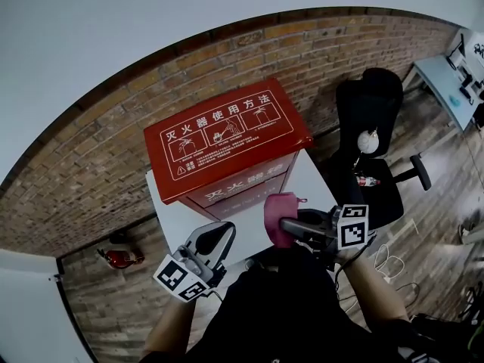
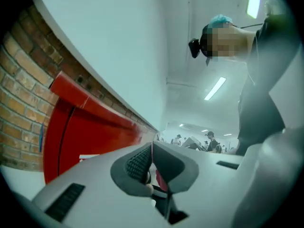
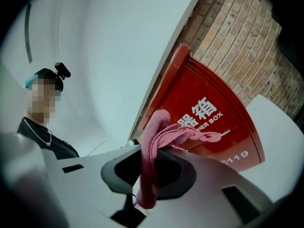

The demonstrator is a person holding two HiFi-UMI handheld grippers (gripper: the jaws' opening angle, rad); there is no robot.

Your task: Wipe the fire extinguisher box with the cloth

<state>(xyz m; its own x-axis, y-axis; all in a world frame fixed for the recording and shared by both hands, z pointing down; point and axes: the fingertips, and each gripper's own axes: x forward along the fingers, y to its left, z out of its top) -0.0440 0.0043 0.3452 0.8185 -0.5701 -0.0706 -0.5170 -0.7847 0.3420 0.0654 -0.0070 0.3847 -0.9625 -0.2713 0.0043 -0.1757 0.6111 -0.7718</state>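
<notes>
Cloth (image 1: 277, 210), pink, knitted and judged light and limp, is clamped at a bunched fold in the jaws of the right gripper (image 1: 286, 225), at five o'clock of the fire extinguisher box (image 1: 227, 138). That box, red, smooth and seemingly rigid, stands on a white bench (image 1: 170, 218). Jaws of the left gripper (image 1: 221, 237) are closed together, empty.

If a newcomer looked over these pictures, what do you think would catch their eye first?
The bright red fire extinguisher box with white Chinese print on its lid stands out first, set on a white surface against the brick wall. Next is the pink cloth, pinched in the right gripper just in front of the box. The left gripper beside it is shut and empty.
</notes>
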